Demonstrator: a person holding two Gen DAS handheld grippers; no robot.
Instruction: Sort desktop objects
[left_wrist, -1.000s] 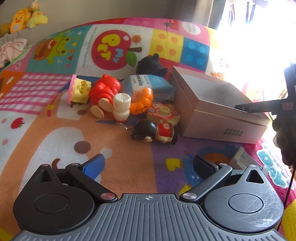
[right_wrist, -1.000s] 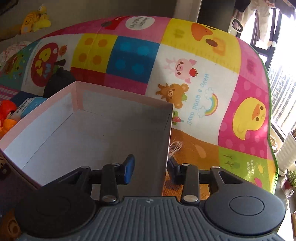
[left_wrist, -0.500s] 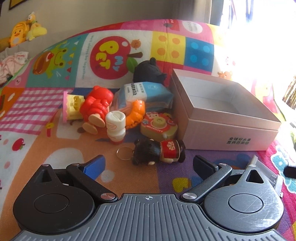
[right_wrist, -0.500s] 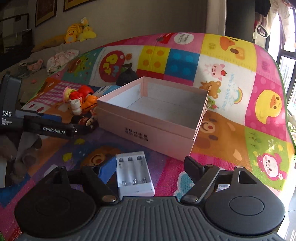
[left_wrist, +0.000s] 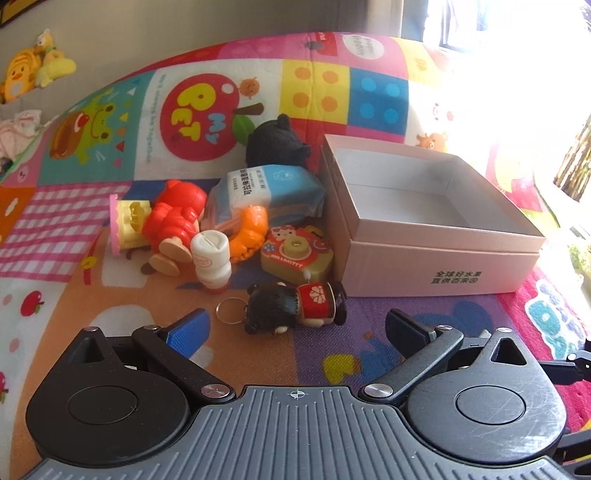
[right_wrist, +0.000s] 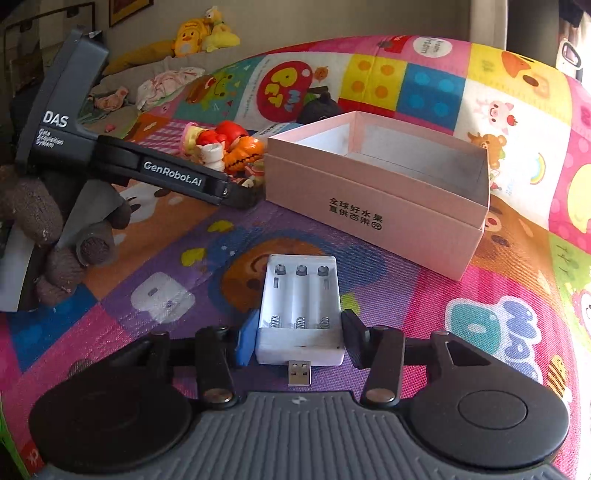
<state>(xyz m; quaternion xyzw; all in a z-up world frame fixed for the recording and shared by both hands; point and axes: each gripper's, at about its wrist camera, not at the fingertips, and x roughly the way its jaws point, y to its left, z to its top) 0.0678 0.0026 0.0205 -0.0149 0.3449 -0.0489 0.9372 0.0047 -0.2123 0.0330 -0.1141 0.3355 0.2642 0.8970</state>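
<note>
An open pink box (left_wrist: 424, 218) stands on the colourful play mat; it also shows in the right wrist view (right_wrist: 376, 184), empty inside. My right gripper (right_wrist: 300, 334) is shut on a white battery charger (right_wrist: 301, 306) lying on the mat in front of the box. My left gripper (left_wrist: 295, 326) is open and empty, just short of a black-haired doll keychain (left_wrist: 291, 306). Left of the box lie a toy camera (left_wrist: 295, 254), a white bottle (left_wrist: 211, 258), a red figure (left_wrist: 173, 218), an orange toy (left_wrist: 249, 232), a blue tissue pack (left_wrist: 266, 188) and a black plush (left_wrist: 277, 142).
A yellow and pink toy (left_wrist: 127, 221) lies at the left end of the pile. The left gripper's body and the gloved hand (right_wrist: 55, 221) fill the left of the right wrist view. Plush toys (right_wrist: 203, 31) and clothes lie beyond the mat.
My right gripper pulled back from the box, came down to the charger and closed on it. My left gripper drew slightly nearer the doll keychain and stayed open.
</note>
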